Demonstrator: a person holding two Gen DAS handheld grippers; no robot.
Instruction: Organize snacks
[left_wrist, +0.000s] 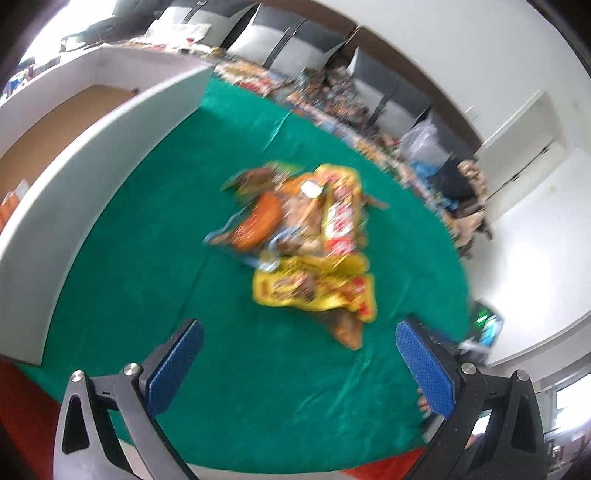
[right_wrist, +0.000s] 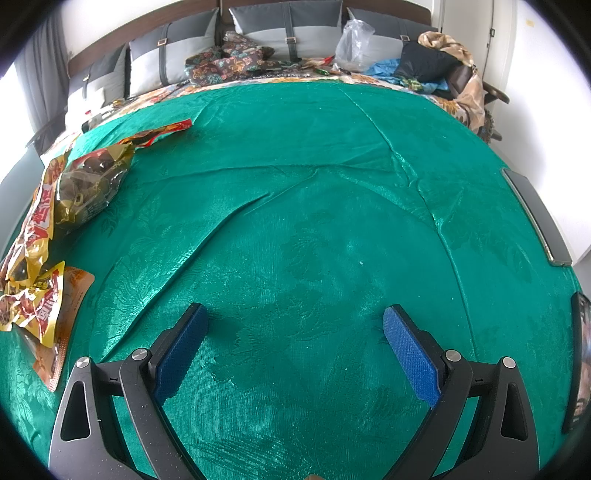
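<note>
Both claws are spread wide and hold nothing. Above the green cloth (left_wrist: 147, 236), the left gripper (left_wrist: 299, 354) faces a heap of snack packets (left_wrist: 299, 243), which lies apart from its blue pads (left_wrist: 173, 365); blur leaves the packets' print unreadable, though yellow and orange wrappers seem heaped together. Beside them stands a white box (left_wrist: 92, 155). Meanwhile the right gripper (right_wrist: 295, 350) hangs over bare cloth, the packets off at its left.

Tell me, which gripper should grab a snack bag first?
Probably the left. The left gripper is open and faces the snack pile straight ahead. The right gripper, also open, faces bare green cloth, with the bags off to its left edge.
</note>
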